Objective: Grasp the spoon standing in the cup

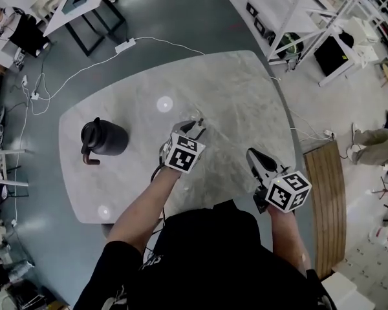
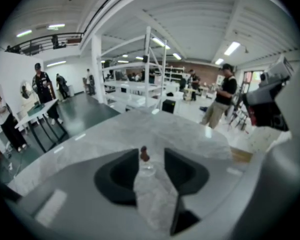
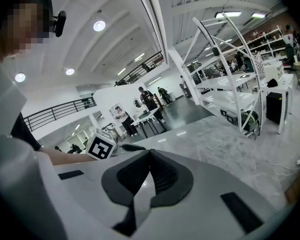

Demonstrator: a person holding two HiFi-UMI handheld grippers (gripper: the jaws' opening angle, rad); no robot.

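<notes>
A small clear cup [image 2: 147,170] stands on the grey marble table [image 1: 233,95], and the brown top of a spoon [image 2: 144,154] sticks up out of it. In the left gripper view my left gripper [image 2: 151,152] is open, with a jaw on each side of the spoon and neither pad pressing on it. In the head view the left gripper [image 1: 195,127] reaches the cup [image 1: 194,116] near the table's middle. My right gripper [image 1: 251,153] hovers to the right, nearer the table's front edge; its jaws [image 3: 149,153] are shut on nothing.
A black lidded pitcher [image 1: 103,138] stands on the table's left side. A wooden bench [image 1: 326,192] lies past the table's right edge. A power strip and cables [image 1: 125,45] run over the floor behind. White racks and people stand farther off.
</notes>
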